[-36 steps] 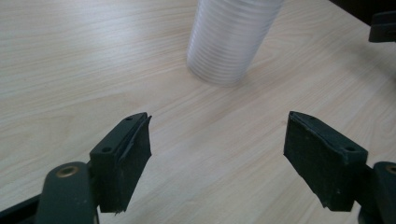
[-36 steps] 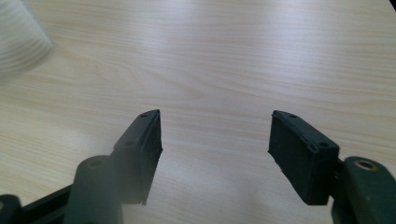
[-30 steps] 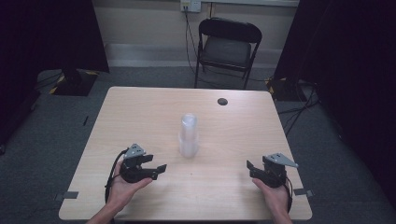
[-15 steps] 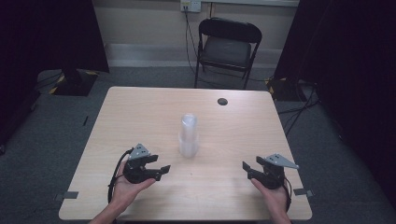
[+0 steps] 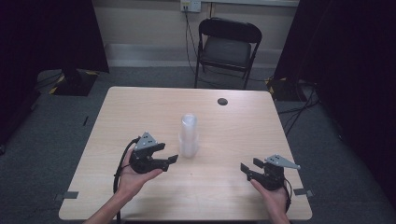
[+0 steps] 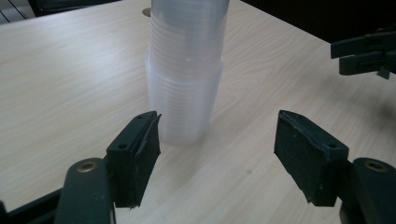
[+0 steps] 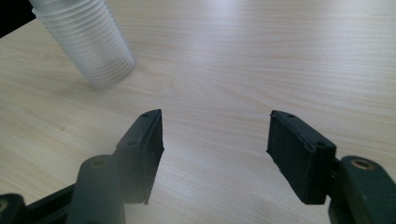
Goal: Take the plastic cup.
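Note:
A tall stack of clear plastic cups (image 5: pixel 188 135) stands upright in the middle of the light wooden table (image 5: pixel 140 107). My left gripper (image 5: pixel 167 154) hovers just left of the stack, pointing at it and not touching it. In the left gripper view the cups (image 6: pixel 187 70) rise just beyond the gap of my left gripper (image 6: pixel 217 140); its jaws have just been opening, with nothing between them. My right gripper (image 5: pixel 250 165) is near the front right edge, open, well away from the cups (image 7: pixel 86 37); its jaws (image 7: pixel 215 140) have just been closing slightly over bare table.
A small dark round disc (image 5: pixel 222 101) lies near the table's far edge. A black folding chair (image 5: pixel 229 44) stands behind the table. The right gripper's tips (image 6: pixel 364 53) appear at the upper right of the left gripper view.
My left gripper has risen and moved right, toward the cup stack. The right gripper has stayed almost where it was. The cups have not moved.

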`<act>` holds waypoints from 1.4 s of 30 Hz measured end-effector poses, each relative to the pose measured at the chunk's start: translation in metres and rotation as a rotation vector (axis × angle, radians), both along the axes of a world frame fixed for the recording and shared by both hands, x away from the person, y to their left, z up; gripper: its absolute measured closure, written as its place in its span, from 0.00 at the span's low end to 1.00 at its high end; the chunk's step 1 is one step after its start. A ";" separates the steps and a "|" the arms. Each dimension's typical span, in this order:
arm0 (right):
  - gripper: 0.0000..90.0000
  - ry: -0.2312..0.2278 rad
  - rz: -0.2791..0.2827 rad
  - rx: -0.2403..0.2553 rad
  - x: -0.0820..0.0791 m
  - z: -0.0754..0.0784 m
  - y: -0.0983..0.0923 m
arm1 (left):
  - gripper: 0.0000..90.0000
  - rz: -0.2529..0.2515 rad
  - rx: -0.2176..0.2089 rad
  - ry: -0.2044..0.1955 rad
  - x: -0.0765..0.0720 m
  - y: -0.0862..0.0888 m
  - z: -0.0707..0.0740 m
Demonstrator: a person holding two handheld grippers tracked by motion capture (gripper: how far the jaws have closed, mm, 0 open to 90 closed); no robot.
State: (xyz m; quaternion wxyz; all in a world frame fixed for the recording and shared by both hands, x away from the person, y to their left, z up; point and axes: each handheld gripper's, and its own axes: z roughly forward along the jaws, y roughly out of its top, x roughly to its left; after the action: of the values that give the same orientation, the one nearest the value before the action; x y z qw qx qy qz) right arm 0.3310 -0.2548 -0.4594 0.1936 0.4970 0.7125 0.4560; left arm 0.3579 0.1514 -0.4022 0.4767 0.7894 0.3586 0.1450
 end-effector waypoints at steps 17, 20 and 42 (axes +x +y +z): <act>0.41 0.013 0.019 0.002 0.002 -0.002 0.001 | 0.25 -0.009 -0.042 -0.099 0.031 -0.024 0.032; 0.41 0.013 0.016 -0.002 0.003 -0.001 0.001 | 0.26 -0.006 -0.029 -0.120 0.035 -0.028 0.035; 0.41 0.024 0.022 -0.015 0.002 -0.006 -0.001 | 0.19 -0.025 -0.026 -0.126 0.078 -0.054 0.019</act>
State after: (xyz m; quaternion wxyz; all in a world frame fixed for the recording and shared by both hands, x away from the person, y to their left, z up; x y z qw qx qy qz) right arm 0.3328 -0.2560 -0.4657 0.1838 0.4932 0.7237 0.4465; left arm 0.4360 0.0971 -0.3828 0.5103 0.7769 0.3196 0.1840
